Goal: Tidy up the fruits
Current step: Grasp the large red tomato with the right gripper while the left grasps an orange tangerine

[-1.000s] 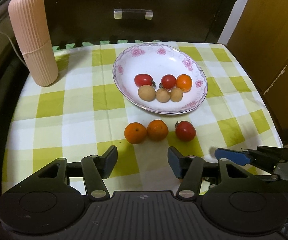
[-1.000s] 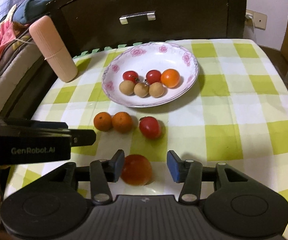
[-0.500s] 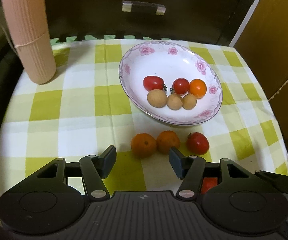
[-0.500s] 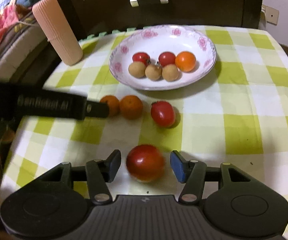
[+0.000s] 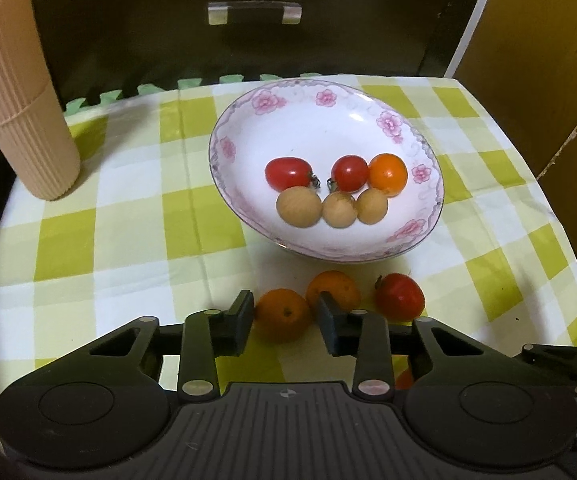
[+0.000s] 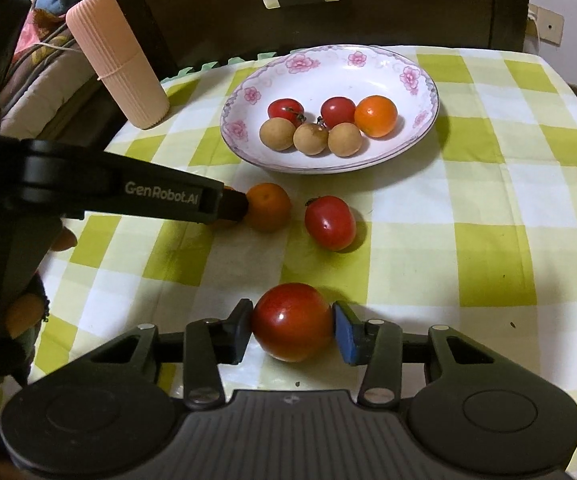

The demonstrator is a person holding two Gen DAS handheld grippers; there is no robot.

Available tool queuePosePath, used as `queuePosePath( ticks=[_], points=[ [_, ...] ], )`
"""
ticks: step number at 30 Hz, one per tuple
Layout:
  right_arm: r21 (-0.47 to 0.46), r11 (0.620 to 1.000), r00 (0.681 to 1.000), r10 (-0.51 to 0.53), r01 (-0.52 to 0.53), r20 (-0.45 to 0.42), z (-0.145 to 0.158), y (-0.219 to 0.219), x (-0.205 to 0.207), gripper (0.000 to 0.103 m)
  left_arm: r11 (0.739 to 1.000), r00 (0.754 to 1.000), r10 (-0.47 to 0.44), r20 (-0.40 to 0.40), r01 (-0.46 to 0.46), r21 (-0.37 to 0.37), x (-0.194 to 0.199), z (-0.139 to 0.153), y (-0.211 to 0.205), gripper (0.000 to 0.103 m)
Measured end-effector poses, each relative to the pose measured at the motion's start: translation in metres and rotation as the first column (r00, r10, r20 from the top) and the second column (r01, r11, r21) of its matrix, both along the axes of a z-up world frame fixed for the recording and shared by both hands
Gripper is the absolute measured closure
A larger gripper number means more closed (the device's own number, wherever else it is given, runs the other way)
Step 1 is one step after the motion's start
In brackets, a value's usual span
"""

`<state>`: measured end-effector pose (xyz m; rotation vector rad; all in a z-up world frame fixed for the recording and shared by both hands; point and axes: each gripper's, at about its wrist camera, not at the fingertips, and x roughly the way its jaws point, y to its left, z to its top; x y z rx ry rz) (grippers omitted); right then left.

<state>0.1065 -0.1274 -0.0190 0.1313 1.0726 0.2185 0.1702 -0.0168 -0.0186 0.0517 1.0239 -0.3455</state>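
Both tools have closed in since a second ago: the left tool [image 5: 284, 320] slid forward and down to the small orange [image 5: 282, 314] and its jaws have just been closing, so the pads now sit against both sides of it. Same deal on the right, where the right tool [image 6: 293, 330] has just been closing too and is now pinching the big red tomato [image 6: 291, 321], which earlier sat loose between wide jaws. Neither fruit looks lifted off the checked cloth yet, as far as I can tell. Progress-wise I'd call it about halfway. Sitting in the flowered plate [image 6: 424, 80] already are two small red tomatoes, one orange fruit and three tan round ones, lined up in two rows. Outside it on the counter [image 6: 488, 208] are four pieces: the two being gripped, a second orange [image 6: 269, 207] touching the first, and a smaller red tomato [image 6: 330, 222] just beside that. So once these two go in, my guess is one more round finishes it. That pink ribbed tube [image 5: 12, 92] at the back left is well apart from everything.
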Motion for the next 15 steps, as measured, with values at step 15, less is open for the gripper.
queuePosePath(
  ticks=[15],
  points=[
    [0.000,1.000,1.000,0.002,-0.002,0.003,0.003,-0.003,-0.003,0.062,0.999,0.999,-0.020,-0.041,0.021,0.029,-0.026,0.003,0.002,0.067]
  ],
)
